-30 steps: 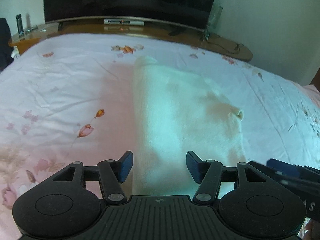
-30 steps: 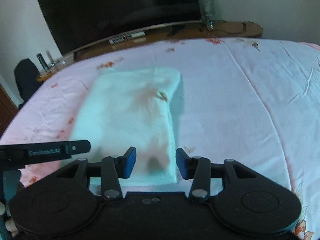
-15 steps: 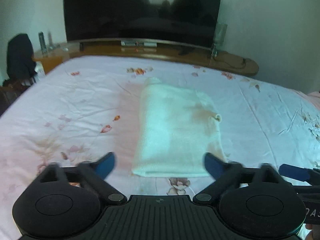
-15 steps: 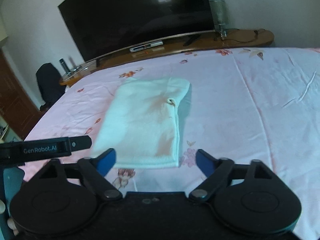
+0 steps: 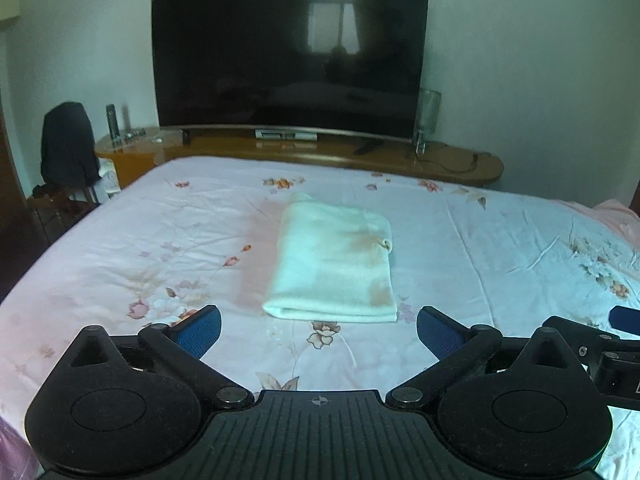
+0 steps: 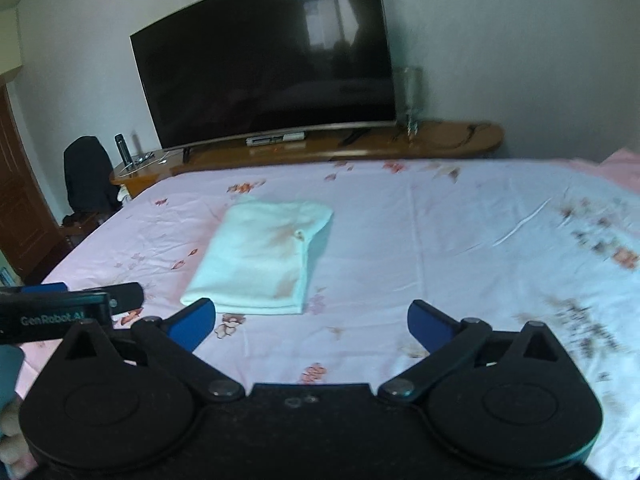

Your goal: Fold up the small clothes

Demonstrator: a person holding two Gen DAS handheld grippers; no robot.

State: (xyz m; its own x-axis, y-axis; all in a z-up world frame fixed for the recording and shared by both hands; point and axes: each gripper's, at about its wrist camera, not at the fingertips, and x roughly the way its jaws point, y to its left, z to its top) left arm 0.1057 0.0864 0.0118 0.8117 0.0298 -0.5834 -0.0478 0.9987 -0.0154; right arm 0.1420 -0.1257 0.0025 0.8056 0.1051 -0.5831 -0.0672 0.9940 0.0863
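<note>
Left wrist view: left gripper (image 5: 318, 326) wide apart and empty; the folded cloth (image 5: 334, 266) lies flat on the bed (image 5: 120, 264), just ahead of the fingertips. Right wrist view: right gripper (image 6: 310, 320), jaws opening with nothing between them; the cloth (image 6: 262, 256) sits ahead and left. To finish well, withdraw clear without snagging the near edge, leaving the layers squared.

Black left gripper (image 5: 318, 330) with blue fingers (image 5: 200, 330).
</note>
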